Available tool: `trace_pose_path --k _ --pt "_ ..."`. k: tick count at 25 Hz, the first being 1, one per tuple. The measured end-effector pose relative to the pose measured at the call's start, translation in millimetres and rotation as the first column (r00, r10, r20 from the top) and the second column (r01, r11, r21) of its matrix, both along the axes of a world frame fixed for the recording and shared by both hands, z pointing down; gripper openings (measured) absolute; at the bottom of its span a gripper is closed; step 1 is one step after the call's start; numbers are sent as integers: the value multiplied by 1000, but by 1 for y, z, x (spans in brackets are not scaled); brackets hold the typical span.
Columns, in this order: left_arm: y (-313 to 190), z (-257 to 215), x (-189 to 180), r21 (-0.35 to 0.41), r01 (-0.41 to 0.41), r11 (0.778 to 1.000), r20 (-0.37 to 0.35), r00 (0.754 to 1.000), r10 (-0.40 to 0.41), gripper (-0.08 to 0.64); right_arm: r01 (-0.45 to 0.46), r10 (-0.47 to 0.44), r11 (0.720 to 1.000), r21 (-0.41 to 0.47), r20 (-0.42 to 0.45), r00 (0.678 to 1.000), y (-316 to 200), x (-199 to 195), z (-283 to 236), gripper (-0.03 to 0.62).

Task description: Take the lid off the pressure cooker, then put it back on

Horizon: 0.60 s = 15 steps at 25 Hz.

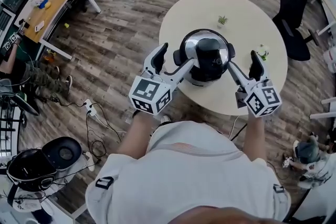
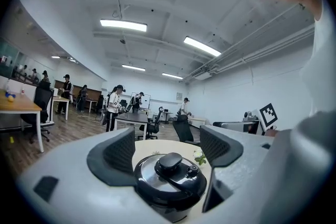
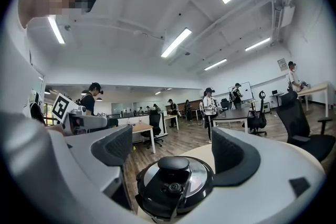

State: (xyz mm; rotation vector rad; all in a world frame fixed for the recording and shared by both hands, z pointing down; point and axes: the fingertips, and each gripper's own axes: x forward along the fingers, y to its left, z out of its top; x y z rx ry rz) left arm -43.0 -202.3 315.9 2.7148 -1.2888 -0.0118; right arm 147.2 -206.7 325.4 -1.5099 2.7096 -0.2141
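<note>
A black pressure cooker [image 1: 206,57] with a steel lid and a black knob handle stands on the round beige table [image 1: 247,13], near its front edge. The lid sits on the pot. My left gripper [image 1: 171,58] is open at the cooker's left side, its inner finger close to the pot wall. My right gripper [image 1: 243,63] is open at the cooker's right side. In the left gripper view the cooker [image 2: 169,178] lies just beyond the open left gripper [image 2: 170,150], untouched. In the right gripper view the cooker [image 3: 176,182] shows likewise beyond the open right gripper [image 3: 176,152].
A tiny potted plant [image 1: 222,20] and a small flower pot [image 1: 263,52] stand on the table behind and to the right of the cooker. A black office chair [image 1: 294,18] is at the table's right. A wooden desk [image 1: 52,2] and a floor power strip [image 1: 89,107] lie left.
</note>
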Motion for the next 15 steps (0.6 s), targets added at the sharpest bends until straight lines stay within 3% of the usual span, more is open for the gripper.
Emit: trace_pose_path --k 4,7,10,12,15 --pt "-8 6 -3 -24 1 1000 -9 1000 -1 377 6 -6 1000 -18 -8 1000 -6 0 5 449" --pt "-17 14 -13 -71 10 997 -57 998 -14 379 12 -12 999 -30 -16 1000 -11 -3 8 449" --pt "-31 30 -32 -176 5 984 -173 984 -36 379 24 -25 999 -33 -28 999 -15 -8 9 449" --pt "-36 43 -44 -253 -7 967 -263 963 -62 379 28 -29 999 -32 -30 999 -15 -9 9 448" --pt "-39 71 -55 -349 -30 937 -338 936 -95 377 31 -32 999 -38 -35 999 -13 -10 10 448"
